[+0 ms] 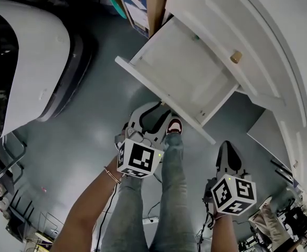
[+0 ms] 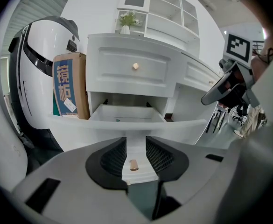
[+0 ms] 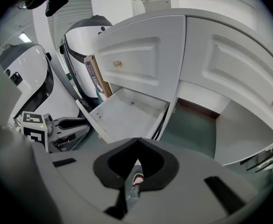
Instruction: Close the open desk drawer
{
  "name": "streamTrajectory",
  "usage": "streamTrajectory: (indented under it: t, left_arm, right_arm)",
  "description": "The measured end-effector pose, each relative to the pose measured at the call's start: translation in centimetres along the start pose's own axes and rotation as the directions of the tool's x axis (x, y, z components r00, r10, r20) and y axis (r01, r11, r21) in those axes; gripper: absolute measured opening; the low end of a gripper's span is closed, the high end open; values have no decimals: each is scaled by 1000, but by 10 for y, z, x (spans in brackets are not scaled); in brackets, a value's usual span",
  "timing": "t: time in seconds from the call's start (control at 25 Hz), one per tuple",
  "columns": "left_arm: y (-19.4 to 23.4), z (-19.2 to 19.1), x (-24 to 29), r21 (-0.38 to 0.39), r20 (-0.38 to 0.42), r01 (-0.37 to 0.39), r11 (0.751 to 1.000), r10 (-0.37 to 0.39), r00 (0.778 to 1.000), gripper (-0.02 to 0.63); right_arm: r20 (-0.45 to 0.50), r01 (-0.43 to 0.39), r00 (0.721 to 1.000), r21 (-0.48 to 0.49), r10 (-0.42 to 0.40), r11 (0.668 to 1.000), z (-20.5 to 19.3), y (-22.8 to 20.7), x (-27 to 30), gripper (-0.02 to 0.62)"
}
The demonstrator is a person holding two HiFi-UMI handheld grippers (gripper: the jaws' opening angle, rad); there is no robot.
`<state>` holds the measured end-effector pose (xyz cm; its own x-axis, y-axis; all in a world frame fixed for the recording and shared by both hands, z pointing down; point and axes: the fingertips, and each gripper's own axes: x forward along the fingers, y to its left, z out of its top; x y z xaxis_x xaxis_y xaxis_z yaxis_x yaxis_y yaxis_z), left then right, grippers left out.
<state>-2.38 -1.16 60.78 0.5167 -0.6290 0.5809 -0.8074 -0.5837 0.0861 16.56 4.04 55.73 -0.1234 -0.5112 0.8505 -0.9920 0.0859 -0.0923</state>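
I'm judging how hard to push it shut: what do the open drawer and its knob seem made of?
The drawer looks like white-painted wood or board, matte: even opaque colour, flat square-edged panels. Its knob is a small tan cylinder, probably bare wood, though brushed metal cannot be ruled out at this size.

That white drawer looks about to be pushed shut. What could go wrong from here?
The left gripper is open around the drawer's knob, not clamped, so a push might slip off it. The cardboard box stands close beside the drawer; a skewed push might rub against it.
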Motion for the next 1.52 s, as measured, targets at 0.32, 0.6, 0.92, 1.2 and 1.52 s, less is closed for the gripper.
streamTrajectory:
  t: [0.32, 0.6, 0.92, 1.2, 1.52]
  left_arm:
    - [-2, 4, 6, 23, 4, -2, 1000, 2, 1000, 140]
    - [-1, 7, 9, 14, 4, -23, 1000, 23, 1000, 140]
    - [0, 14, 19, 2, 10, -43, 999, 43, 999, 140]
    - [1, 23, 30, -8, 18, -55, 998, 55, 998, 140]
    - [2, 33, 46, -36, 36, -77, 996, 79, 996, 130]
  right_arm:
    - [-6, -3, 1000, 20, 3, 1000, -5, -5, 3, 6]
    - [-5, 1, 1000, 42, -1, 999, -7, -12, 2, 6]
    - [-8, 8, 1000, 50, -8, 999, -8, -24, 4, 6]
    - [-12, 6, 1000, 58, -6, 998, -7, -32, 6, 6]
    - [-26, 2, 1000, 54, -1, 999, -7, -41, 10, 6]
